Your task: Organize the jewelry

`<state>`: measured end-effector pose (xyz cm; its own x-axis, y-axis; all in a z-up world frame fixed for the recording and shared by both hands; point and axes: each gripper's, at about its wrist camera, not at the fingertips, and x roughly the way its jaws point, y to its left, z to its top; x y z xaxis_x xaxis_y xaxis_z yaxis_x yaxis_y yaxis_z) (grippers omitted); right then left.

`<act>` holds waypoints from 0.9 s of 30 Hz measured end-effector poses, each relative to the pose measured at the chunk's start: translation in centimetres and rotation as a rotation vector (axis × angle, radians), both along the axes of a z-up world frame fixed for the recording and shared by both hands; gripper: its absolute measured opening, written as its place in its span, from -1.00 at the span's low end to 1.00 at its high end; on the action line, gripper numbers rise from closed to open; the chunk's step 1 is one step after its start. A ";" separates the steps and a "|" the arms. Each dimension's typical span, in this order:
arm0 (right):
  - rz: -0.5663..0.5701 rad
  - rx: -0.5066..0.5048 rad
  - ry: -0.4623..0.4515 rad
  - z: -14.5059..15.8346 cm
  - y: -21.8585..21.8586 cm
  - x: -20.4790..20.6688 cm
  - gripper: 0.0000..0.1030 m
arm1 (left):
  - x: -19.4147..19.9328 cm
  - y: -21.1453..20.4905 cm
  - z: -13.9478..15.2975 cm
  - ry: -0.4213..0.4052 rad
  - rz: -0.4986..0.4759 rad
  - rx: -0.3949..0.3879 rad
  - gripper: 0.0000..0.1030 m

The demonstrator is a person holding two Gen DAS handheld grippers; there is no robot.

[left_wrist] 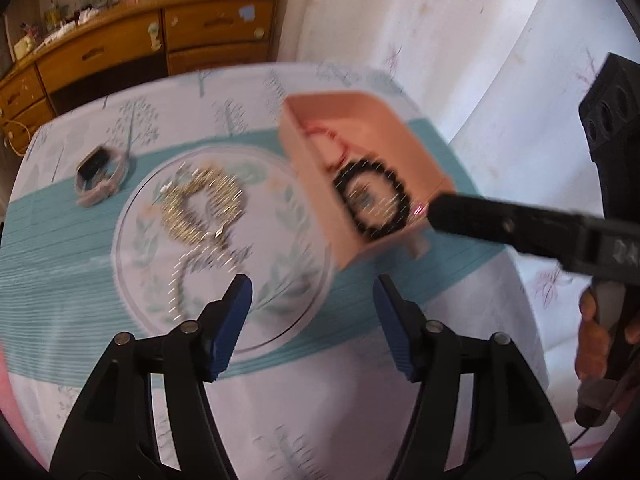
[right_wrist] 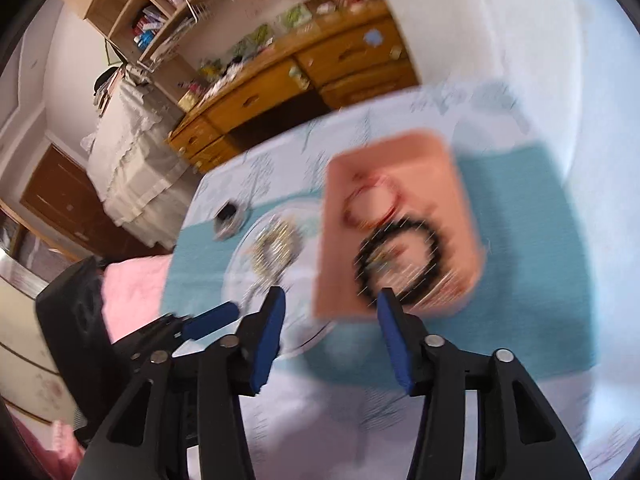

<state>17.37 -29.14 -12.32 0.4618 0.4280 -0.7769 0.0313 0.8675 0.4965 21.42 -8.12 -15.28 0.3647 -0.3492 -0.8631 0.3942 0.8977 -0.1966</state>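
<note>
A pink open box (left_wrist: 380, 128) lies on the table with a black bead bracelet (left_wrist: 372, 200) and a thin red string bracelet (left_wrist: 332, 140) inside. Left of it, a round floral plate (left_wrist: 280, 264) carries gold chains (left_wrist: 204, 208) and a pearl strand (left_wrist: 178, 284). My left gripper (left_wrist: 312, 300) hovers open over the plate's near rim, nothing between its blue pads. My right gripper (right_wrist: 332, 304) is open just short of the box (right_wrist: 432, 168) and black bracelet (right_wrist: 400, 264); its finger (left_wrist: 480, 220) reaches the box's right edge, contact unclear. Both views are blurred.
A watch on a pale pink band (left_wrist: 100, 176) lies left of the plate. The table wears a white and teal tree-print cloth (left_wrist: 60, 264). A wooden dresser (left_wrist: 160, 36) stands behind, a white curtain (left_wrist: 440, 40) to the right. A hand (left_wrist: 596, 340) grips the right handle.
</note>
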 end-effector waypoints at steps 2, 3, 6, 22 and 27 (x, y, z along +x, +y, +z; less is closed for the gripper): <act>0.016 0.044 0.037 -0.9 1.8 -0.5 -0.04 | 0.0 1.4 -0.3 0.012 -0.003 0.025 0.17; 0.024 0.059 0.055 -1.3 2.8 -0.7 -0.04 | 0.2 2.4 -0.5 0.022 -0.004 0.047 0.17; 0.039 0.076 0.102 -2.3 5.9 -1.5 -0.03 | 1.0 4.7 -0.9 0.052 -0.019 0.090 0.17; 0.051 -0.173 0.112 -7.5 17.6 -2.1 0.40 | 9.2 10.8 0.1 0.202 -0.070 0.137 0.17; 0.030 -0.269 0.001 -8.2 19.8 -1.8 0.21 | 9.7 9.3 -1.0 0.236 -0.163 0.127 0.17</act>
<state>15.61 -9.31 -20.55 0.4517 0.2195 -0.8648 0.0041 0.9687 0.2480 31.17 1.16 -16.26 0.0972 -0.2705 -0.9578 0.4915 0.8499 -0.1902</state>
